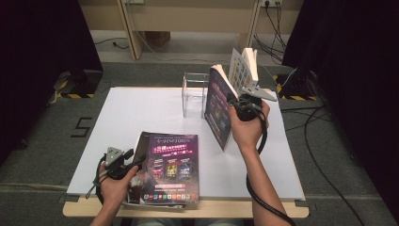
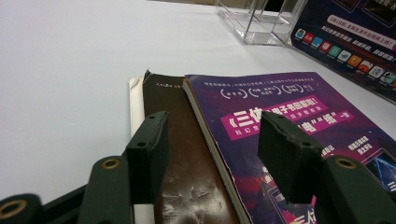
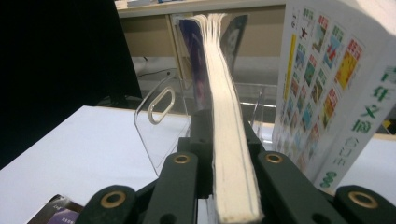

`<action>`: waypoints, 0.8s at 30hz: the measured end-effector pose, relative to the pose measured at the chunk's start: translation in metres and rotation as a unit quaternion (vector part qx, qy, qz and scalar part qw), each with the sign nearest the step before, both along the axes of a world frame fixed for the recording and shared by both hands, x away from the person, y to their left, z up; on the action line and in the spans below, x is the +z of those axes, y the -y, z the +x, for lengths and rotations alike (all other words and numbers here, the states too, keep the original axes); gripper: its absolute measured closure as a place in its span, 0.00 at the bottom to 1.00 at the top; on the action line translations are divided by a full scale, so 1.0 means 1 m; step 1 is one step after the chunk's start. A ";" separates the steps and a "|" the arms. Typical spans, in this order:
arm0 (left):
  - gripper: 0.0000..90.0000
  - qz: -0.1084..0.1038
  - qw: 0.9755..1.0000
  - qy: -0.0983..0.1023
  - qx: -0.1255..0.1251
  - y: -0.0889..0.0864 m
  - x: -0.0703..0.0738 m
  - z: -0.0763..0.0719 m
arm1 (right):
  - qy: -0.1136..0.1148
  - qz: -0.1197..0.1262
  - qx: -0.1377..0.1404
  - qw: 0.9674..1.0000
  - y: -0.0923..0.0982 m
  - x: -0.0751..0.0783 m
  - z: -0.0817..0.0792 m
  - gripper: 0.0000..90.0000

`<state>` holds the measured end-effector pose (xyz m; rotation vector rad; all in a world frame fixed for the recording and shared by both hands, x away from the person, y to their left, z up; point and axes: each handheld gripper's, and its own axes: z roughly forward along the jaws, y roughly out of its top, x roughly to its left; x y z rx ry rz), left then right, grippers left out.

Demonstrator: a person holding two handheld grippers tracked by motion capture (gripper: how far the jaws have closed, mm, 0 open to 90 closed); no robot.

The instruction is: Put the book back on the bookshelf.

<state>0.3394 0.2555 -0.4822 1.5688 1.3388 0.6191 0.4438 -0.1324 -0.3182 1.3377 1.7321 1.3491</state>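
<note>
Over on the right, the right hand-held gripper (image 1: 244, 104) holds a purple-covered book (image 1: 218, 106) upright above the white desk (image 1: 141, 113), jaws clamped on its page edge; in the right gripper view the cream page block (image 3: 229, 140) runs straight up between them and hides the jaw tips. Behind that book stands a second one with a colourful printed cover (image 1: 241, 70), its lower part hidden by the hand. A clear acrylic holder (image 1: 194, 94) sits just left of the held book. Near the front edge lies a purple magazine (image 1: 171, 167) on a dark brown book (image 2: 187, 177), whose far corner looks torn. The left hand-held gripper (image 1: 123, 162) rests at their left edge, jaws apart, gripping nothing.
</note>
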 end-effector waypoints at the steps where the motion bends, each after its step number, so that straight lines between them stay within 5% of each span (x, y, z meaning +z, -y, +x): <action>1: 0.47 -0.001 1.000 0.000 0.000 0.000 0.000 0.000 | 0.003 -0.002 0.000 1.000 -0.001 0.001 0.000 0.92; 24: 0.47 -0.003 1.000 0.002 0.003 -0.002 0.001 0.000 | 0.029 -0.001 -0.017 0.999 -0.016 0.016 0.024 0.93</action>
